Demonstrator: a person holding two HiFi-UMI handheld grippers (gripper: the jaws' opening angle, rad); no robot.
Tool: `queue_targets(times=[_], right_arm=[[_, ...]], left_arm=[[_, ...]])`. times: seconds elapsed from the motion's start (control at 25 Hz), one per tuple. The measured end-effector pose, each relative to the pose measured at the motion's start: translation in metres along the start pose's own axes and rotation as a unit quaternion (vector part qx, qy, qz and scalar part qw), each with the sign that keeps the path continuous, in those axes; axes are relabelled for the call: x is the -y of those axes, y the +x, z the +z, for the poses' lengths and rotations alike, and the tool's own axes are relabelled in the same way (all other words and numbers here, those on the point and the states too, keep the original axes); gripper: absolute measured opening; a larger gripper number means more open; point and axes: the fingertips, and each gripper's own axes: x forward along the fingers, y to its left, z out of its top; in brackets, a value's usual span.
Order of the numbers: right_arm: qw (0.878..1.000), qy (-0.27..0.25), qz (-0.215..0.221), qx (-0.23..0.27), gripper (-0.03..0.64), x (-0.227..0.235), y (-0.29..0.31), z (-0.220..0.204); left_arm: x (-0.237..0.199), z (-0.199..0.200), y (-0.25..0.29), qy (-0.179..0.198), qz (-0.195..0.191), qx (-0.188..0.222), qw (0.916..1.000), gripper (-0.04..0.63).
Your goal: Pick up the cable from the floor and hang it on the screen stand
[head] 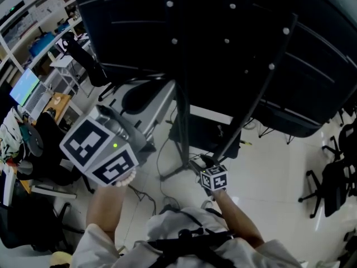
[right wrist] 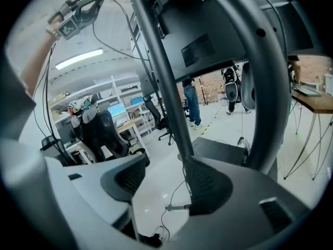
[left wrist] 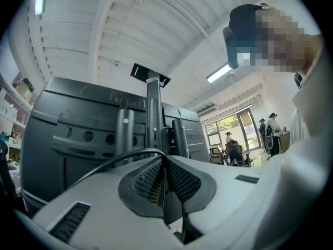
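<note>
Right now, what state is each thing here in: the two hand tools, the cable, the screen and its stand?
left tool: shut on the cable, held up high.
right tool: open, nothing between its jaws, low by the screen stand.
cable: pinched in the left tool, trailing down, not yet hung.
screen stand: upright, carrying the screen.
screen: mounted, back towards us.

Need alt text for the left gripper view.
The left gripper is shut on a thin black cable, which arcs away to the left. Beyond it stands the dark back of a large screen on its stand post, under a white ceiling.
</note>
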Motion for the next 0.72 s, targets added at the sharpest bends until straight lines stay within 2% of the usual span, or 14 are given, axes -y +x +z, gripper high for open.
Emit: queue_targets(times=[0.08, 0.36, 0.56, 0.72], right_arm=[[1.000, -0.007, 0.002, 0.006, 0.242, -0.004, 0.008, 0.007], [0.999, -0.037, 0.006, 0.000, 0.262, -0.020, 0.037, 0.016], [0.999, -0.044, -0.021, 0.009, 0.233, -0.015, 0.045, 0.024], [0.999, -0.039, -0.036, 0.010, 0.227, -0.006, 0.054, 0.032]], left_arm=[[0.003, 0.012, 0.002, 0.008, -0.006, 0.007, 0.9999, 0.018], [0.009, 0.050, 0.002, 0.031, -0.019, 0.034, 0.9988, 0.018], [0.009, 0.087, 0.002, 0.063, -0.018, 0.061, 0.9960, 0.018], [0.005, 0.104, 0.002, 0.067, -0.025, 0.073, 0.9948, 0.018]])
